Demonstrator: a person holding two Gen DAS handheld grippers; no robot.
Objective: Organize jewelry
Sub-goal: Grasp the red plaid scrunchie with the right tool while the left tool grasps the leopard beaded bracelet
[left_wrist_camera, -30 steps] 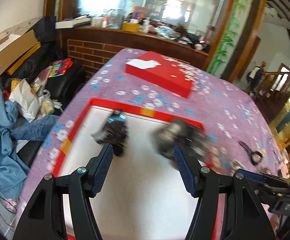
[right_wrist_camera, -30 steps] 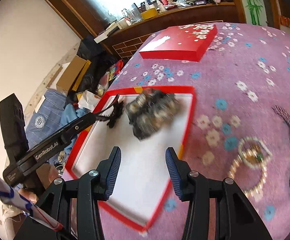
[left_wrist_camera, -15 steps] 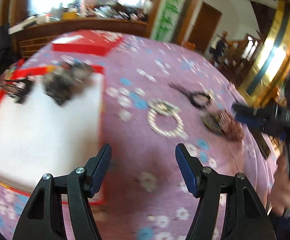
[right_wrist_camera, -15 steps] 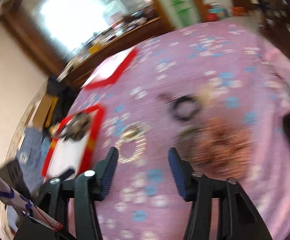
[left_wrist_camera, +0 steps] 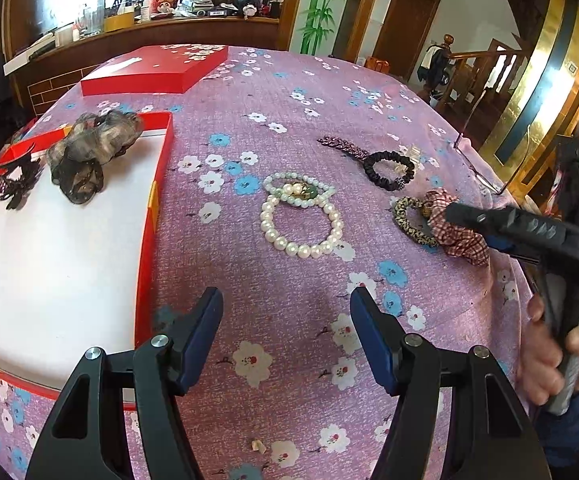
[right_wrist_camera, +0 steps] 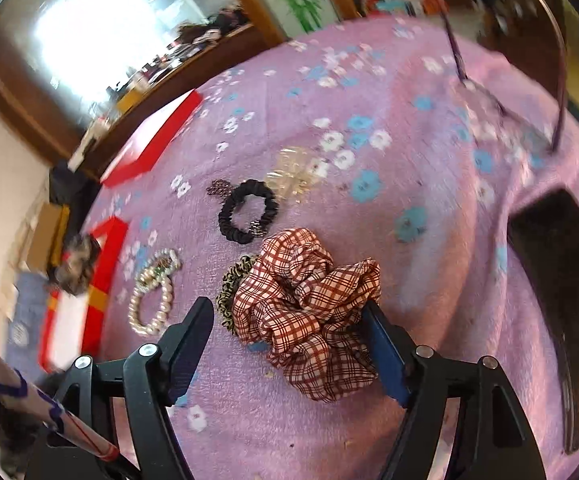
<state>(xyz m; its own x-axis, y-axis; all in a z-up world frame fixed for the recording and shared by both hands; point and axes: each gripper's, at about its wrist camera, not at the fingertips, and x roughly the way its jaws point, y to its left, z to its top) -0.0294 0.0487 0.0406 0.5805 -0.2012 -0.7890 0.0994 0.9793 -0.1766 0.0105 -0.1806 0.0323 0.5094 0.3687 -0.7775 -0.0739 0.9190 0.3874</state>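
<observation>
Pick-up step: right gripper (right_wrist_camera: pixel 289 340), jaws spread, straddles the plaid scrunchie (right_wrist_camera: pixel 309 312); next, close on it; left gripper (left_wrist_camera: pixel 285 332) hangs released, empty.

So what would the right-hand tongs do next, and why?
Probably close on the plaid scrunchie. The right tongs are open, with the scrunchie bunched between the fingers, one pad already against its edge. It lies on the purple cloth, outside the red tray where two hair pieces already sit.
</observation>
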